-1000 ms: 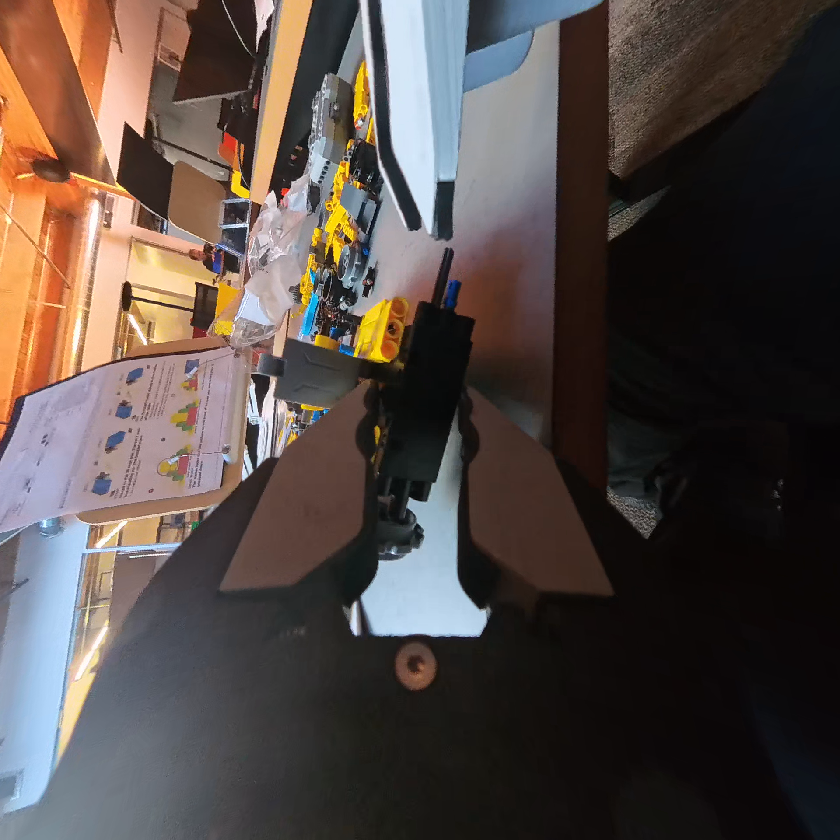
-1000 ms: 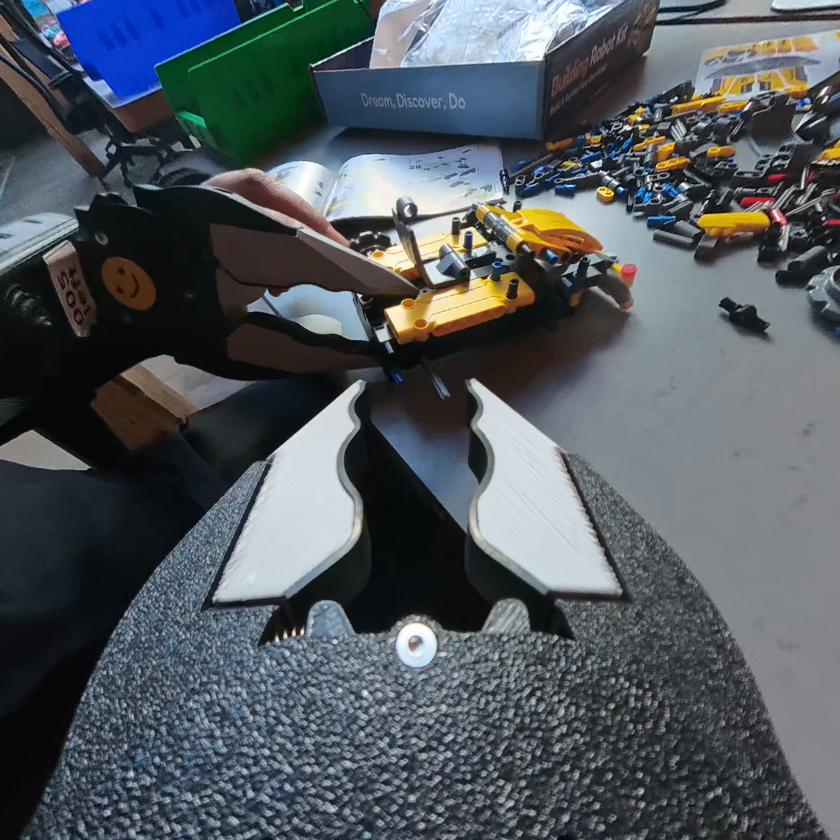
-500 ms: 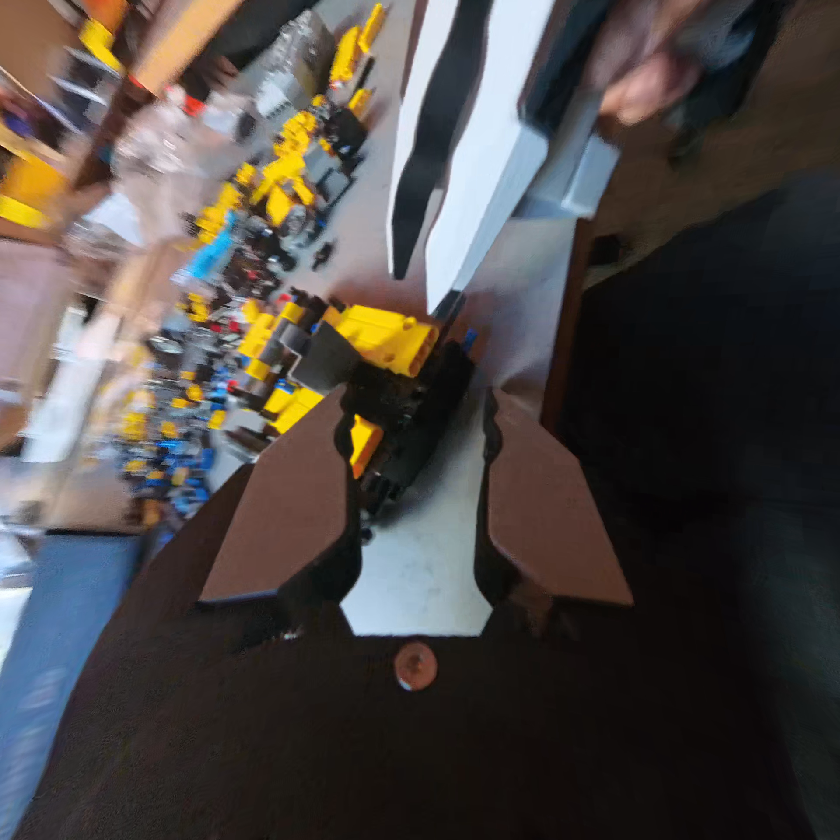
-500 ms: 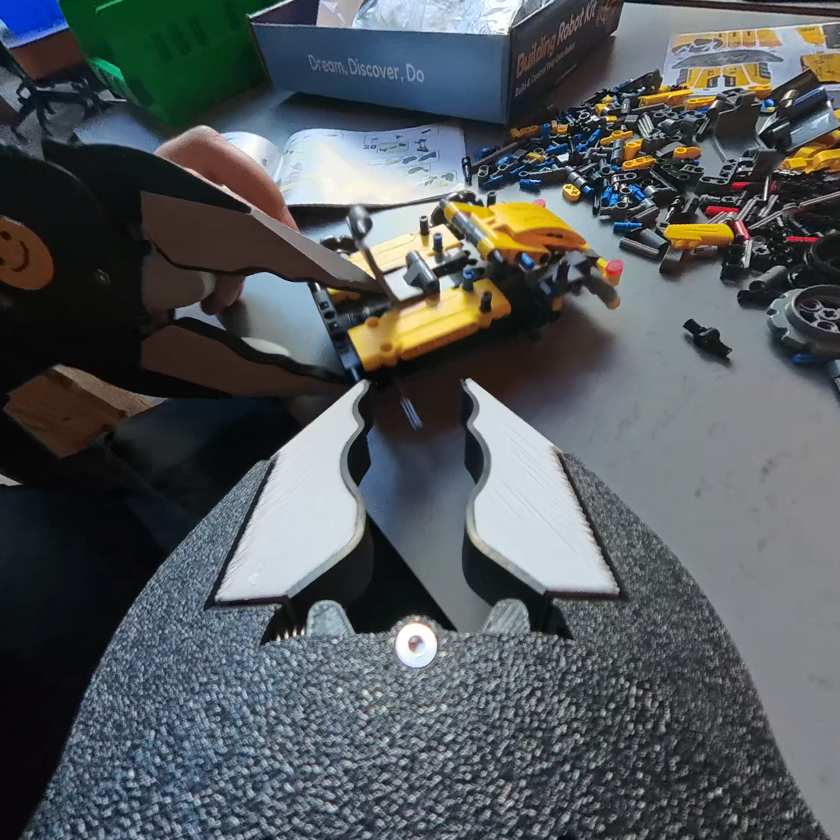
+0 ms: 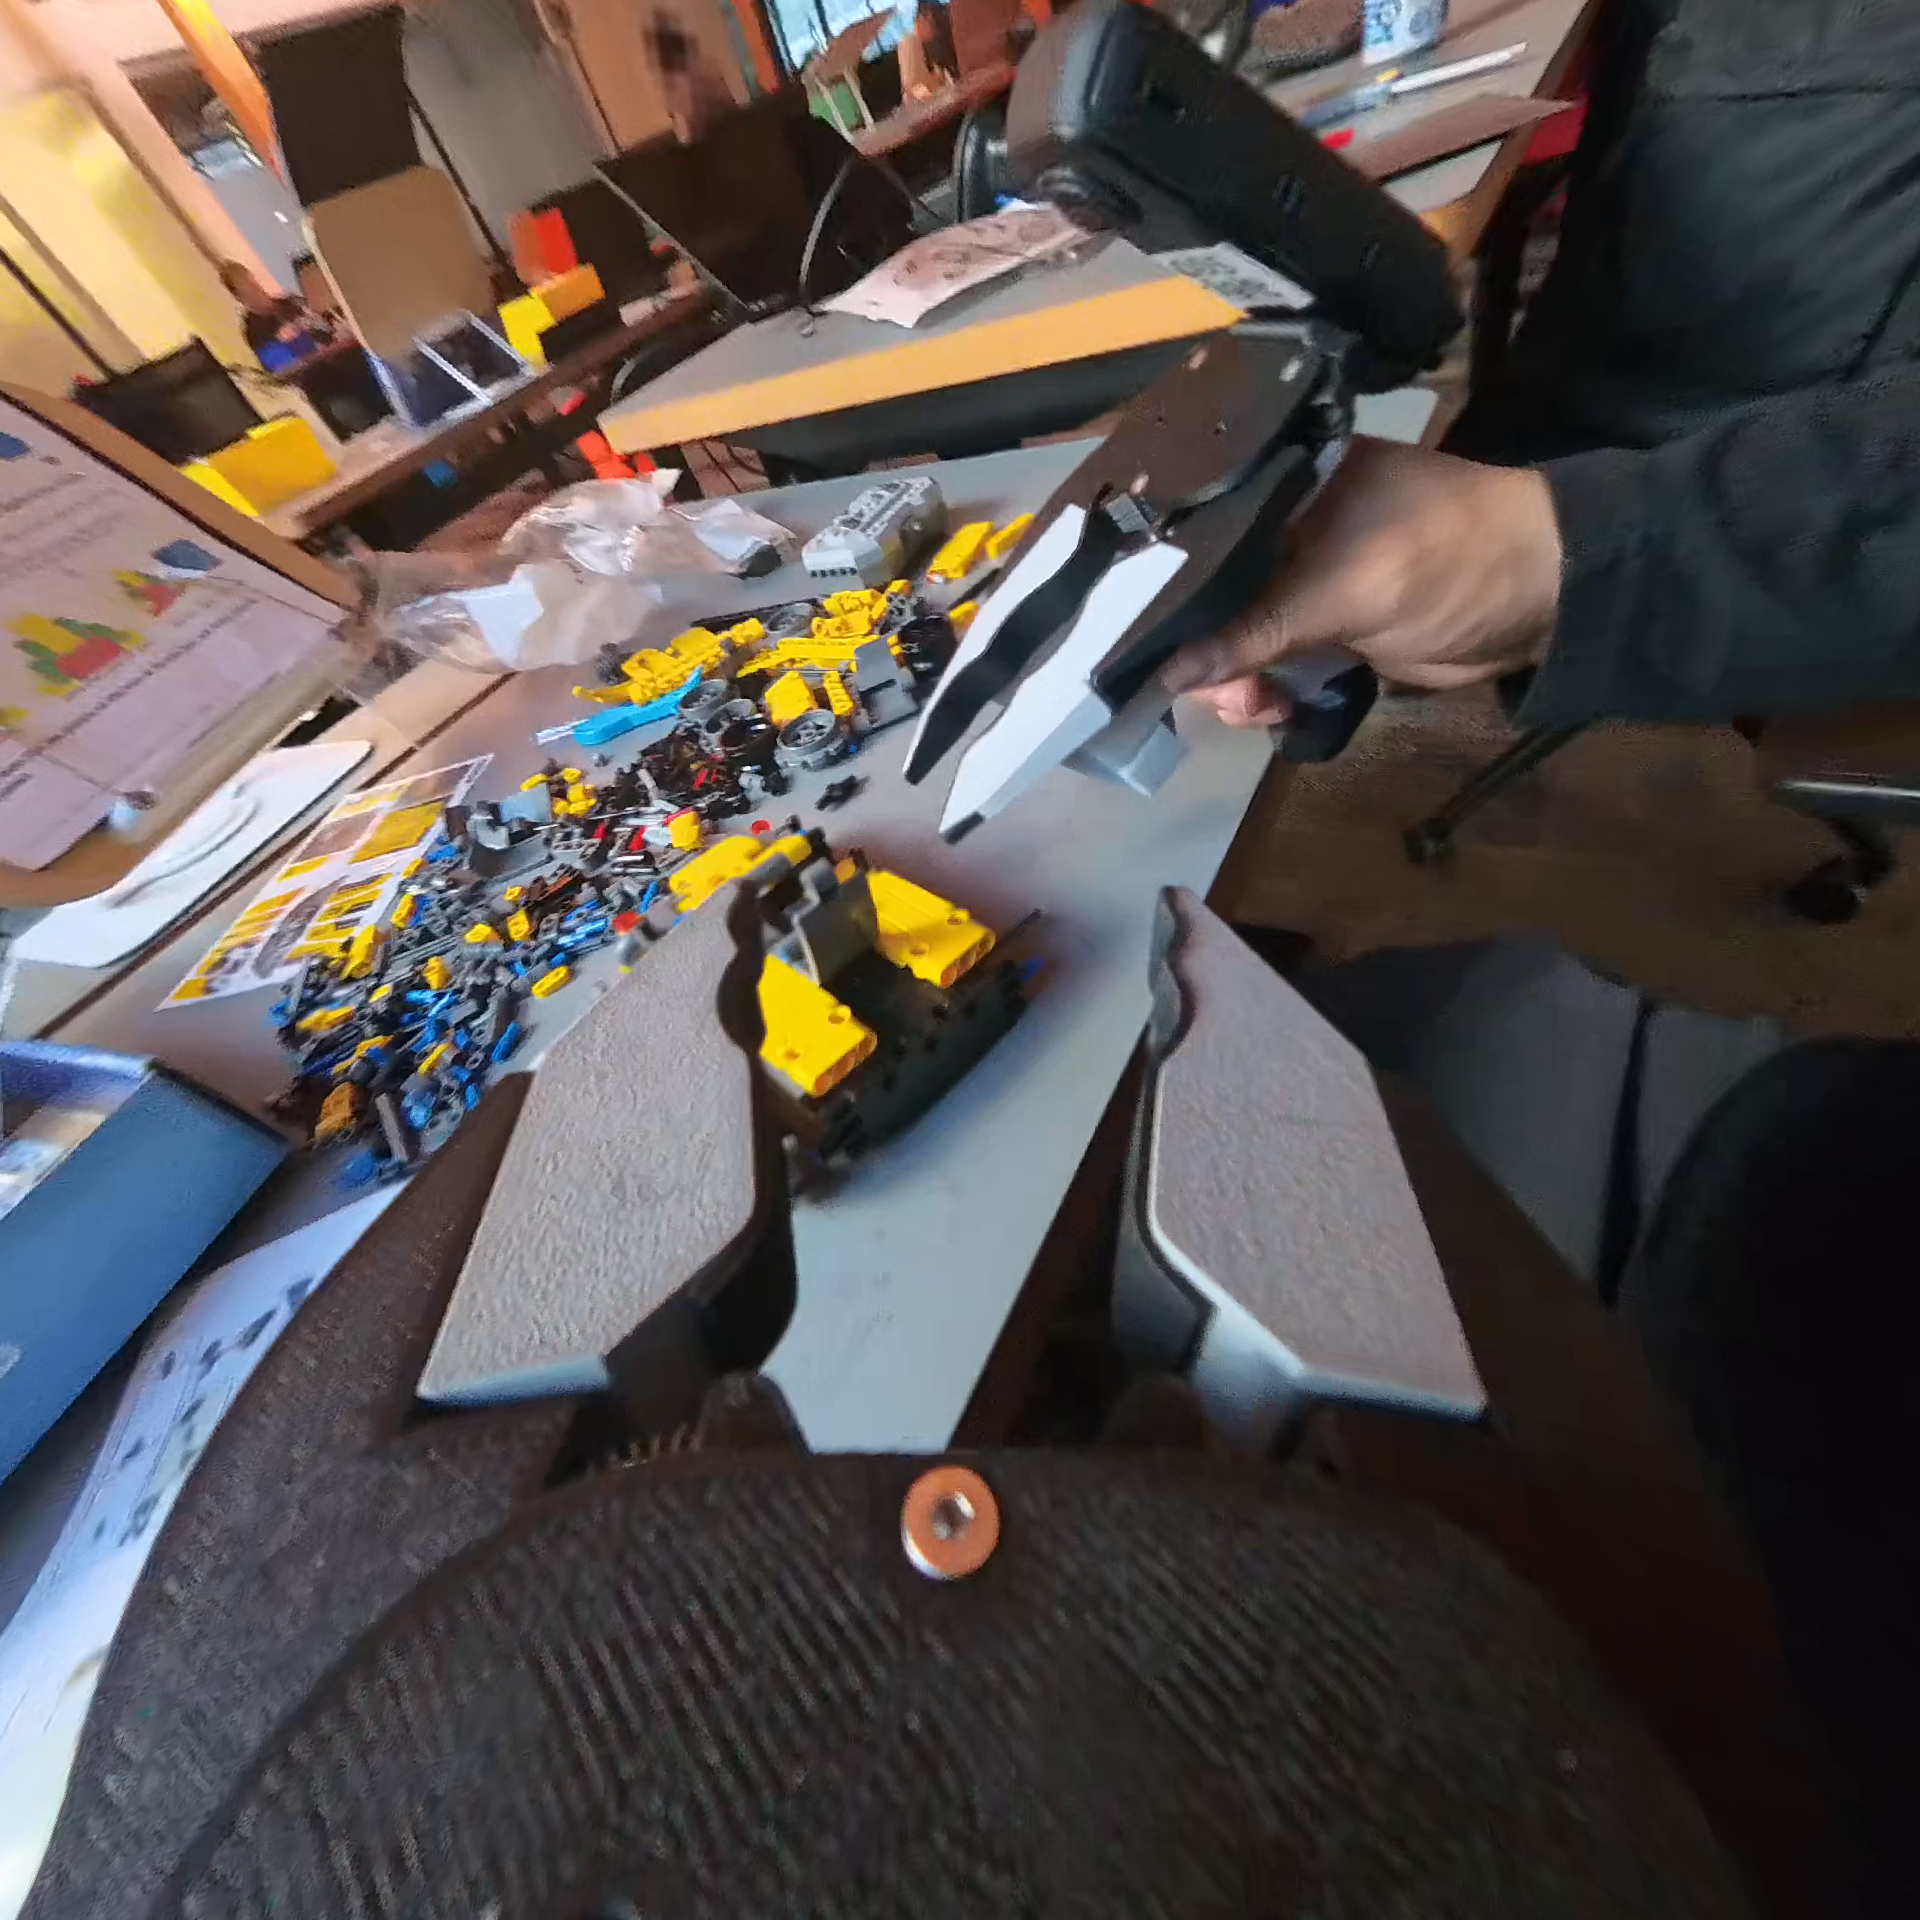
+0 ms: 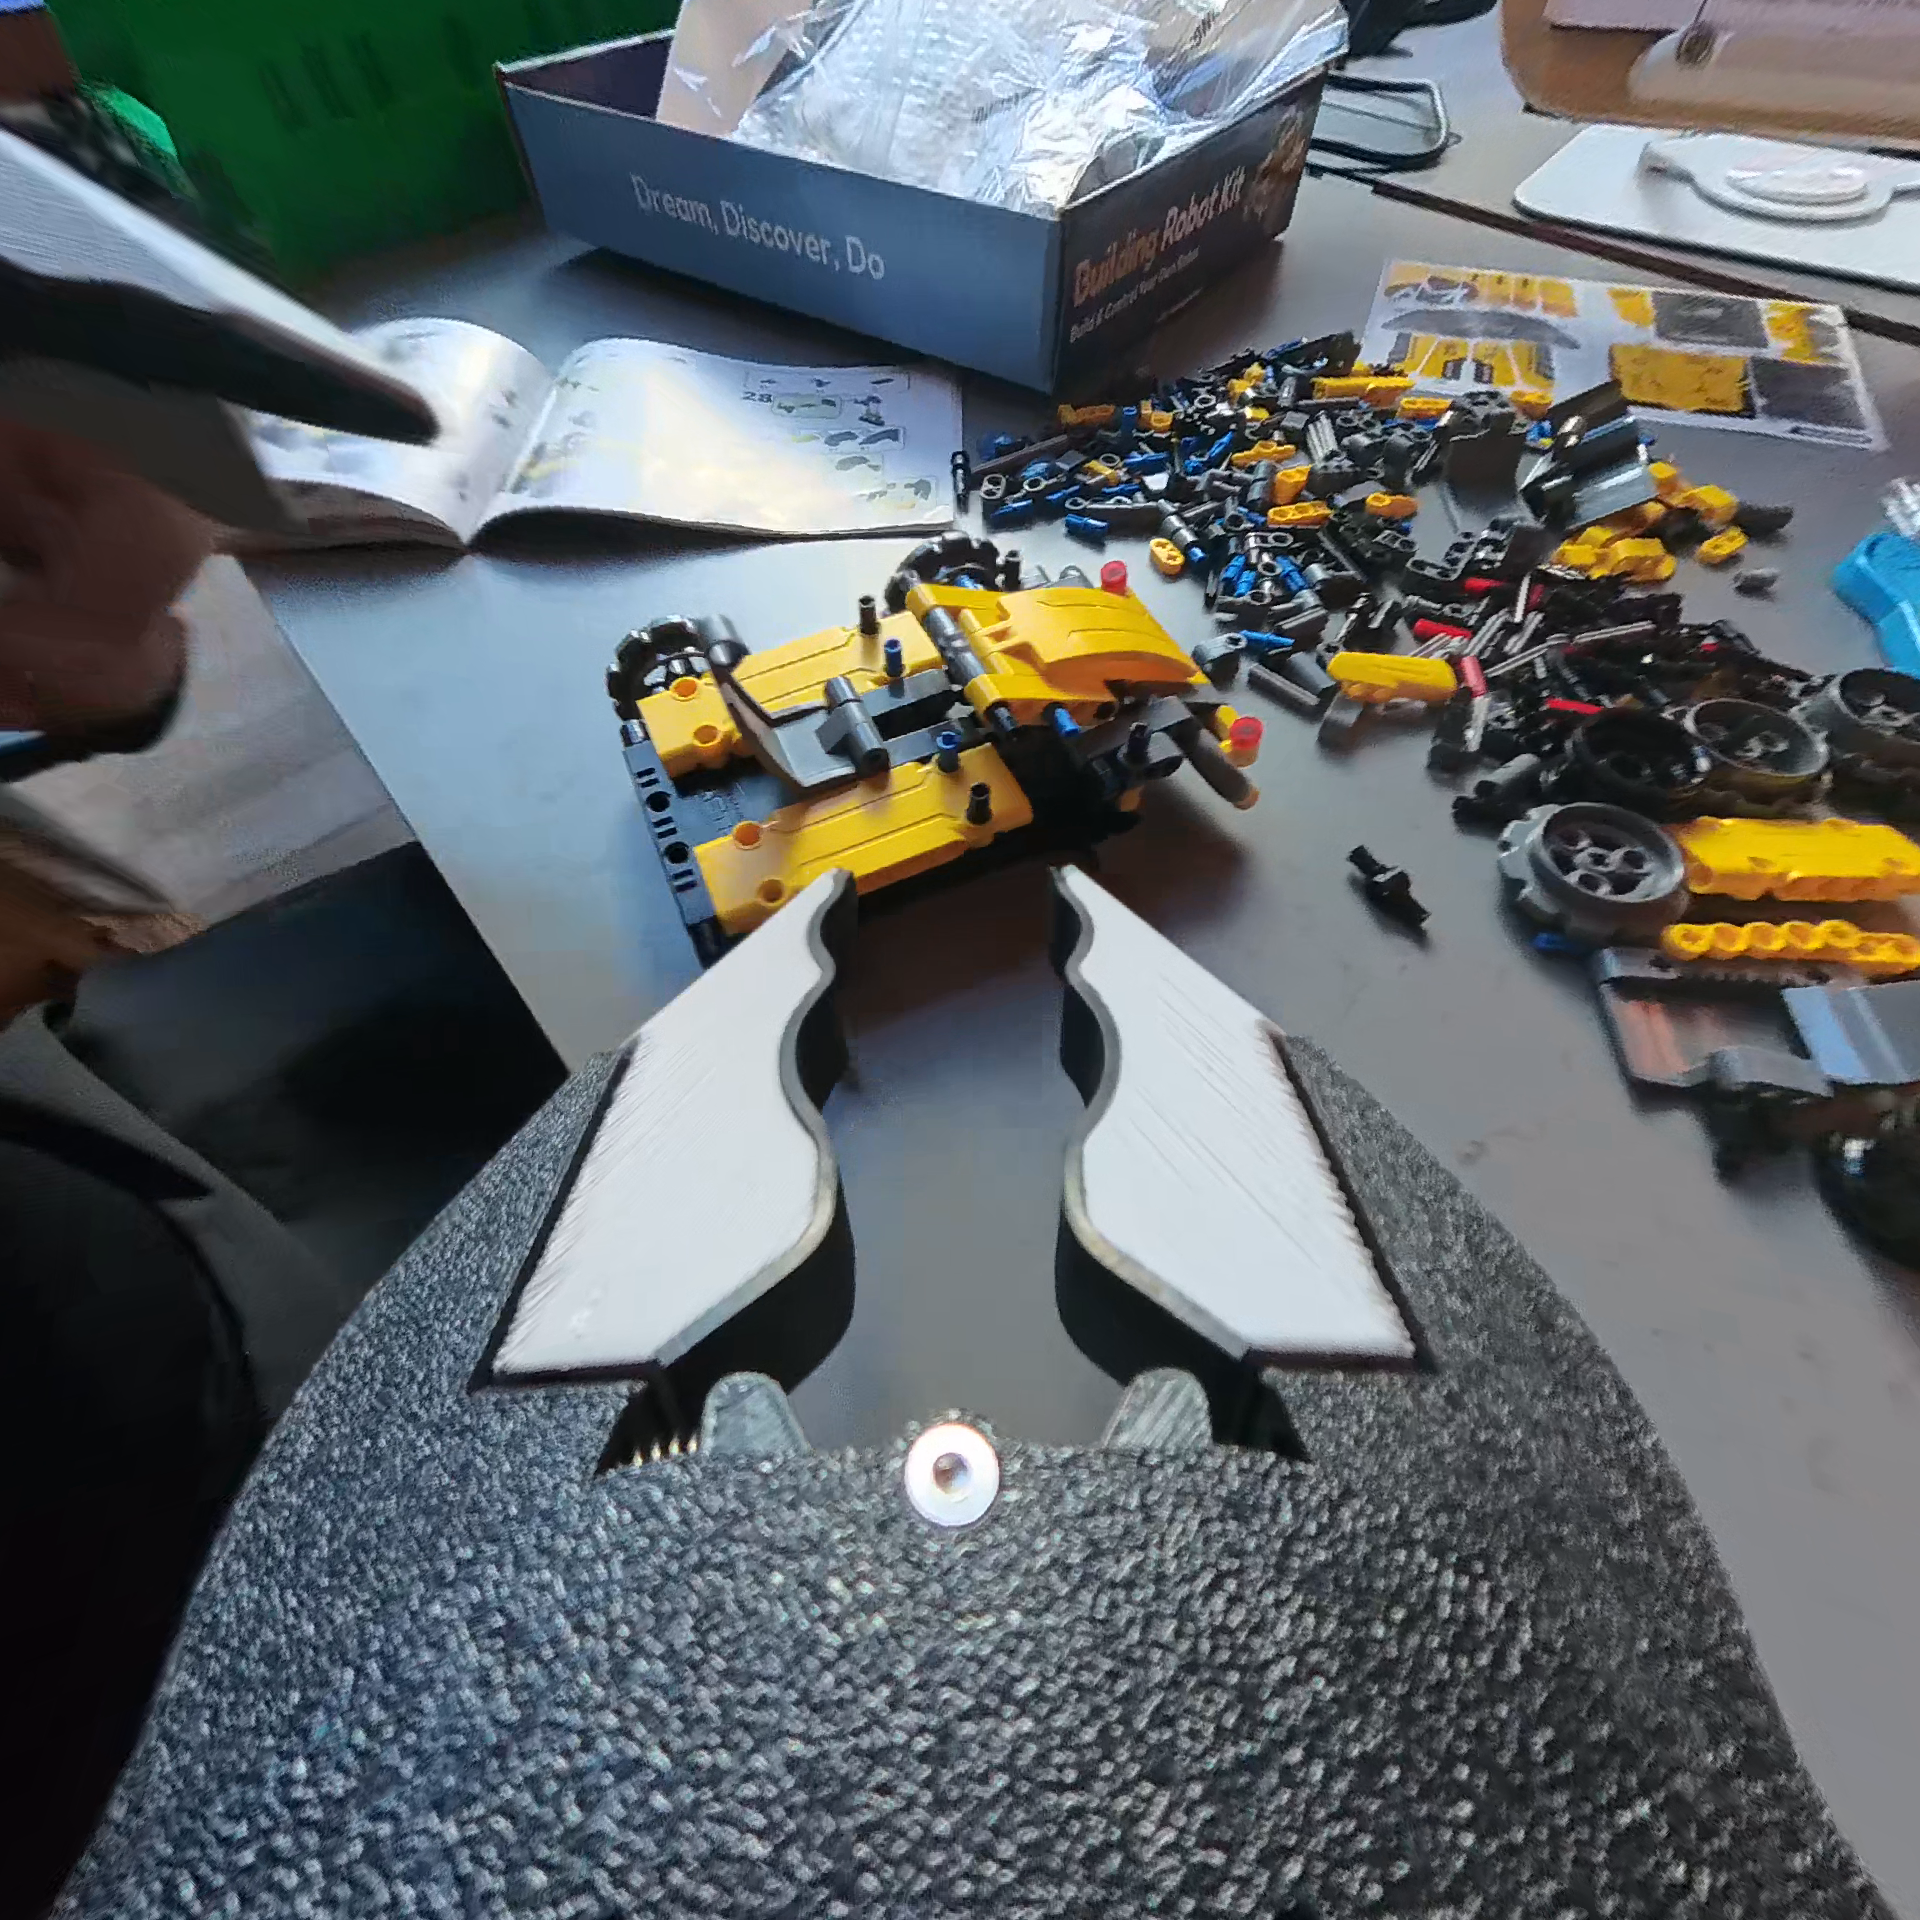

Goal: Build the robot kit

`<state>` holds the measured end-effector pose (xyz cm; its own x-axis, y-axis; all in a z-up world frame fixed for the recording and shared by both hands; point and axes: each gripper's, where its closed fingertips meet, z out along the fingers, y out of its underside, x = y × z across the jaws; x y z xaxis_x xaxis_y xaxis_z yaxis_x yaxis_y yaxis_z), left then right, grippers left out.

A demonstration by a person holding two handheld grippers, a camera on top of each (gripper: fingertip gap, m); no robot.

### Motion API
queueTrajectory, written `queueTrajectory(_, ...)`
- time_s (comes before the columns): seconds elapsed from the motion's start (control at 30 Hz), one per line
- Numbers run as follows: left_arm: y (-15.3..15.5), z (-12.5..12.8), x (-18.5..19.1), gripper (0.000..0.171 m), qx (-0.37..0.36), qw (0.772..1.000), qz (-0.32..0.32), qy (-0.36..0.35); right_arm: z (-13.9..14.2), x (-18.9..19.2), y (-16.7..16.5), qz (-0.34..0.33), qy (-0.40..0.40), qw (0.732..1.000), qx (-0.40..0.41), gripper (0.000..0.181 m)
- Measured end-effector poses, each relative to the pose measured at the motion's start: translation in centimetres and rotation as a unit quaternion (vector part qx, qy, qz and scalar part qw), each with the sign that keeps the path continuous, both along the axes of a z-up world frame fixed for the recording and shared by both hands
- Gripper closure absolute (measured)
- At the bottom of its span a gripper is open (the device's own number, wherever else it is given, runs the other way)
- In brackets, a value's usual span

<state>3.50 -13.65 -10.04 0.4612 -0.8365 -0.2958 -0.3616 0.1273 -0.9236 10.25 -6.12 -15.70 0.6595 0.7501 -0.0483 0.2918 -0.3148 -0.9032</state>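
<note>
A half-built yellow and black plastic brick vehicle [image 6: 914, 738] is left resting on the grey table [image 6: 1351, 1091]. Both the left claw [image 5: 951, 961] and right claw [image 6: 951, 899] are spread, empty. It is judged light, rigid but easily popped apart; its black chassis sides are best gripped.

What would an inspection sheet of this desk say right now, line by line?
Surface: dark table, mostly covered on its far side.
Job's things: half-built yellow model lying free on the table; open booklet behind it.
Clutter: heap of loose parts, wheels, sticker sheet, blue box with foil bags, blue tool.
Grippers: left gripper open, the model ahead between its fingers, untouched; right gripper open, tips just short of the model.
Cables: dark cable behind the box.
Surroundings: green bin, poster board, other desks beyond.
</note>
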Motion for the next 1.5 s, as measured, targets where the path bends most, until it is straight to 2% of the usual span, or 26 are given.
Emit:
queueTrajectory(0.07,-1.0,-0.6,-1.1,0.104,0.003,1.000,0.003,-0.022,-0.2,0.2,0.4,0.004,0.003,1.000,-0.019,0.144)
queueTrajectory(0.13,-3.0,-1.9,-1.1,0.111,-0.019,0.999,-0.025,-0.045,-0.4,0.2,0.4,0.013,0.018,0.999,-0.044,0.147)
queueTrajectory(0.23,-4.9,-3.8,-0.1,0.113,-0.008,0.997,-0.070,-0.025,-0.7,0.2,0.6,0.017,0.033,0.996,-0.076,0.152)
queueTrajectory(0.3,-5.0,-4.2,0.2,0.113,0.002,0.997,-0.081,-0.007,-1.0,0.1,0.6,0.020,0.036,0.995,-0.092,0.152)
queueTrajectory(0.37,-5.3,-3.8,0.2,0.114,-0.015,0.995,-0.092,-0.023,-1.3,-0.1,0.5,0.028,0.038,0.993,-0.106,0.153)
queueTrajectory(0.53,-5.3,-3.8,-0.1,0.115,-0.017,0.995,-0.100,-0.020,-1.8,-1.1,-0.2,0.064,0.051,0.987,-0.141,0.173)
queueTrajectory(0.73,-5.0,-4.4,-0.5,0.118,-0.035,0.994,-0.103,-0.013,-1.9,-1.4,-0.5,0.079,0.062,0.982,-0.162,0.181)
queueTrajectory(0.87,-5.5,-5.2,-0.2,0.129,-0.040,0.993,-0.112,0.003,-0.9,-1.8,-0.5,0.086,0.098,0.980,-0.152,0.181)
queueTrajectory(1.07,-5.8,-7.7,0.8,0.114,-0.102,0.987,-0.120,0.020,0.4,-1.7,-0.9,0.086,0.118,0.984,-0.100,0.181)
queueTrajectory(1.2,-5.7,-8.0,1.1,0.115,-0.111,0.988,-0.108,0.011,0.8,-1.7,-1.7,0.093,0.157,0.979,-0.093,0.181)
queueTrajectory(1.3,-5.6,-8.2,1.4,0.116,-0.114,0.988,-0.103,0.004,0.6,-1.8,-2.0,0.099,0.142,0.982,-0.076,0.181)
queueTrajectory(1.5,-5.1,-9.1,1.7,0.118,-0.126,0.990,-0.071,0.003,0.2,-1.7,-1.9,0.102,0.157,0.974,-0.124,0.169)
